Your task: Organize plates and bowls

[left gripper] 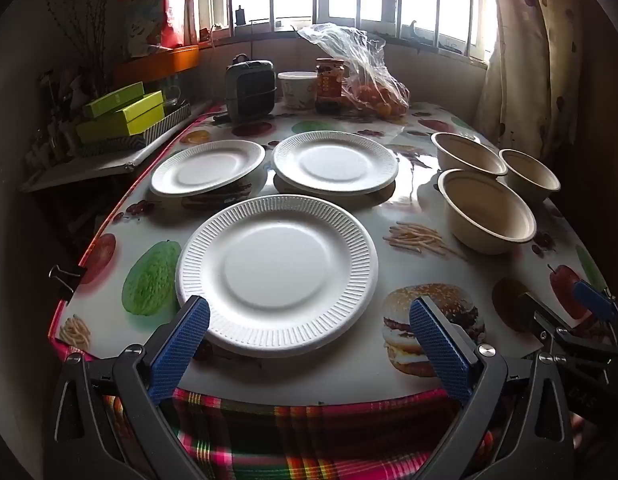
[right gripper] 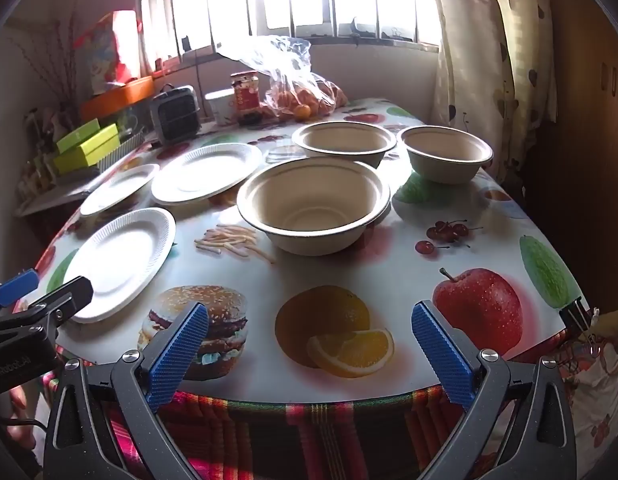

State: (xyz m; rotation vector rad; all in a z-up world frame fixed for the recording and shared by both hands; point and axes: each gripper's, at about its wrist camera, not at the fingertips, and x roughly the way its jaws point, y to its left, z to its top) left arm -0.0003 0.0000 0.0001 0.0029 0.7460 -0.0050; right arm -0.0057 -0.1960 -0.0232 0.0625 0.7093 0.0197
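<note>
Three white paper plates lie apart on the fruit-print table: a near plate (left gripper: 277, 272) (right gripper: 121, 260), a far left plate (left gripper: 207, 166) (right gripper: 119, 188) and a far middle plate (left gripper: 335, 162) (right gripper: 207, 174). Three beige paper bowls stand upright on the right: a near bowl (left gripper: 487, 210) (right gripper: 313, 206), a far bowl (left gripper: 469, 152) (right gripper: 345, 140) and a far right bowl (left gripper: 529, 174) (right gripper: 447, 152). My left gripper (left gripper: 309, 316) is open and empty at the near plate's front edge. My right gripper (right gripper: 309, 320) is open and empty above the table's front edge, short of the near bowl.
At the table's back stand a small grey heater (left gripper: 251, 90), a white tub (left gripper: 297, 88), a jar (left gripper: 329, 84) and a plastic bag of oranges (left gripper: 373, 92). Green boxes (left gripper: 125, 114) sit on a side shelf at left. A curtain (left gripper: 529, 60) hangs at right.
</note>
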